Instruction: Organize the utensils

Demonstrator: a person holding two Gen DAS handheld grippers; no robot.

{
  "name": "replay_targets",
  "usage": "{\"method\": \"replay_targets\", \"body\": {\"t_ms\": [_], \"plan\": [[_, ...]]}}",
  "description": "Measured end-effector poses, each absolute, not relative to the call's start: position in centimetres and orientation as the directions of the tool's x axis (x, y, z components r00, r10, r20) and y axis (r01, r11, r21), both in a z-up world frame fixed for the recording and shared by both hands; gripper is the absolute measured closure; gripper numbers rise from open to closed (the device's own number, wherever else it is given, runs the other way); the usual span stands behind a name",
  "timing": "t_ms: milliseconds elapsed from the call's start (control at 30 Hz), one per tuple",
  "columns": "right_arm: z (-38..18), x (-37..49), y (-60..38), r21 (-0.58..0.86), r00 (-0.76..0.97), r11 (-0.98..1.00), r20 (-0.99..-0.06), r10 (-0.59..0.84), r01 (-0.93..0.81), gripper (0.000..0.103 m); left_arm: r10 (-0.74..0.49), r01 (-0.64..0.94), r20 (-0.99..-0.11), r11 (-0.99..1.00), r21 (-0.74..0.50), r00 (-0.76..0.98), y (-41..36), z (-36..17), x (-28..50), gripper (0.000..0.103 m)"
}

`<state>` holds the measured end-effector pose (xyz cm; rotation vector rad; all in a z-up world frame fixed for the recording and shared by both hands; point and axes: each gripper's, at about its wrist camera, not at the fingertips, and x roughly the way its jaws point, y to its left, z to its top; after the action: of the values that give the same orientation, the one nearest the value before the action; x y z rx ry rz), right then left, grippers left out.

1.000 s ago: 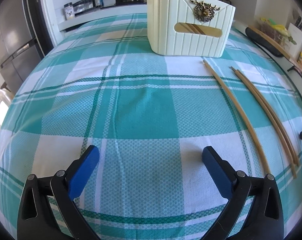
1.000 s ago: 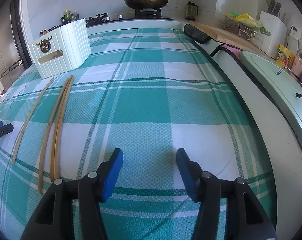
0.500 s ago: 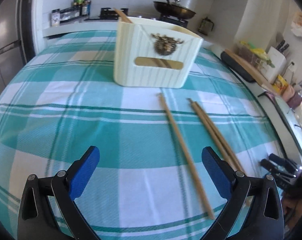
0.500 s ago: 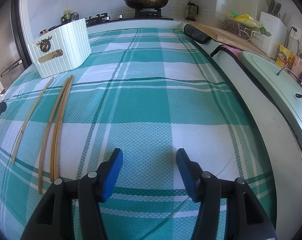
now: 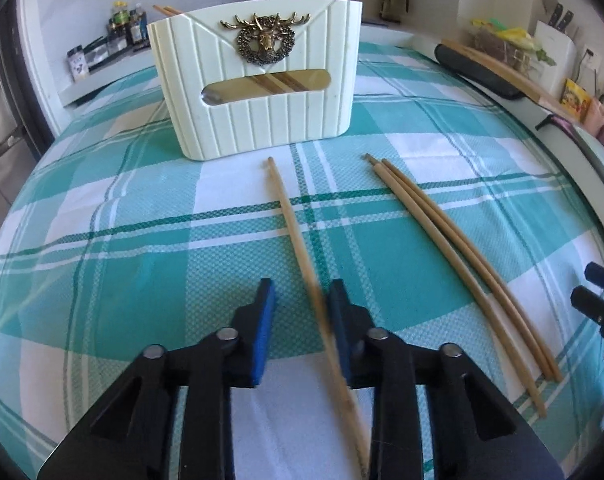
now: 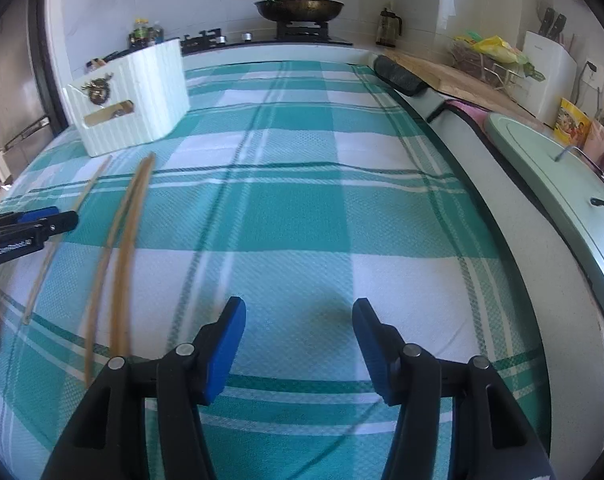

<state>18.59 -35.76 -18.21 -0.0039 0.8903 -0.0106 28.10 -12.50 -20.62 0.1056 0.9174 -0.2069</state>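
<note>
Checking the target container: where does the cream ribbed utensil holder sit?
In the left wrist view, the cream ribbed utensil holder stands at the checked tablecloth's far side, beyond the loose bamboo chopsticks.

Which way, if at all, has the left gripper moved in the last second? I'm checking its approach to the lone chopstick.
Yes. The left gripper moved rightward toward the cream holder; its jaws are closing with the single chopstick between them.
</note>
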Motion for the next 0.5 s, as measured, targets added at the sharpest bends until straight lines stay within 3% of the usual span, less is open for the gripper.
{"method": "replay_targets", "body": {"t_ms": [133, 200, 367, 500], "plan": [[-17.3, 20.1, -32.9, 0.138, 0.591, 0.977, -0.779, 0.207, -0.16, 0.052, -0.129, 0.211, -0.796, 0.977, -0.002, 0.591, -11.0, -20.7, 27.4, 0.095], [-17.3, 21.3, -31.7, 0.173, 0.55, 0.961, -0.792, 0.266, -0.216, 0.077, -0.119, 0.2, -0.798, 0.98, 0.002, 0.591, -10.1, -20.6, 27.1, 0.095], [-17.6, 23.5, -29.3, 0.167, 0.465, 0.935, -0.832, 0.304, -0.312, 0.092, -0.091, 0.152, -0.801, 0.988, 0.0, 0.592, -6.8, -20.5, 26.6, 0.095], [-18.1, 24.4, -28.8, 0.168, 0.411, 0.929, -0.86, 0.302, -0.33, 0.092, -0.072, 0.131, -0.796, 0.991, 0.009, 0.601, -4.6, -20.5, 26.1, 0.094]]}}
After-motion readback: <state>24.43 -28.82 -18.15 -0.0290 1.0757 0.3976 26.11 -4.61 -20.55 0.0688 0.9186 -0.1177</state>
